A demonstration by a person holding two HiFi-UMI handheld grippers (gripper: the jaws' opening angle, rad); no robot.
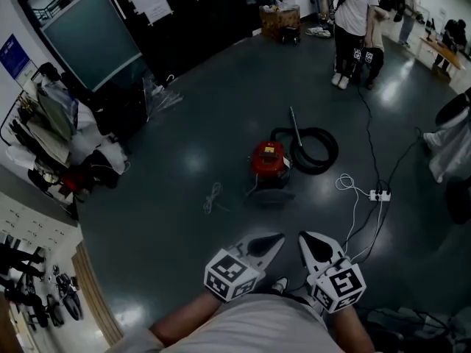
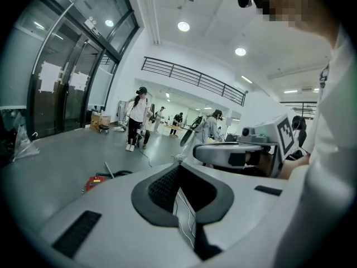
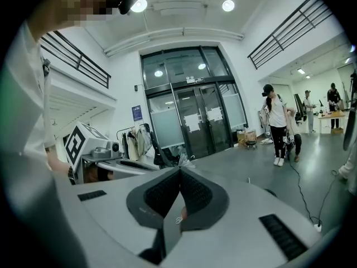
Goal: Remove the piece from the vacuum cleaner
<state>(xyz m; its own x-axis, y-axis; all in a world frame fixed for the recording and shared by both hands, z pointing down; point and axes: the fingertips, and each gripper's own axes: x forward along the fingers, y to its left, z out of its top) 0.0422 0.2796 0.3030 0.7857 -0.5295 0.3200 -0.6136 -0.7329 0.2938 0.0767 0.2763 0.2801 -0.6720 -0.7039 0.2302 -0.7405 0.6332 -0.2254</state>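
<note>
A small red vacuum cleaner (image 1: 268,160) stands on the dark floor ahead of me, its black hose (image 1: 315,149) coiled to its right with a thin metal tube (image 1: 295,126) sticking up from the coil. It shows small and low in the left gripper view as the red vacuum cleaner (image 2: 96,182). My left gripper (image 1: 274,243) and right gripper (image 1: 307,243) are held close to my body, well short of the vacuum. Both are shut with nothing between their jaws. The left gripper (image 2: 177,169) and right gripper (image 3: 179,172) each show closed pads.
A white power strip (image 1: 380,195) with white and black cables lies right of the vacuum. A loose cord (image 1: 213,195) lies to its left. A person (image 1: 352,28) stands at the back right. Clothes racks and bags (image 1: 55,134) crowd the left wall.
</note>
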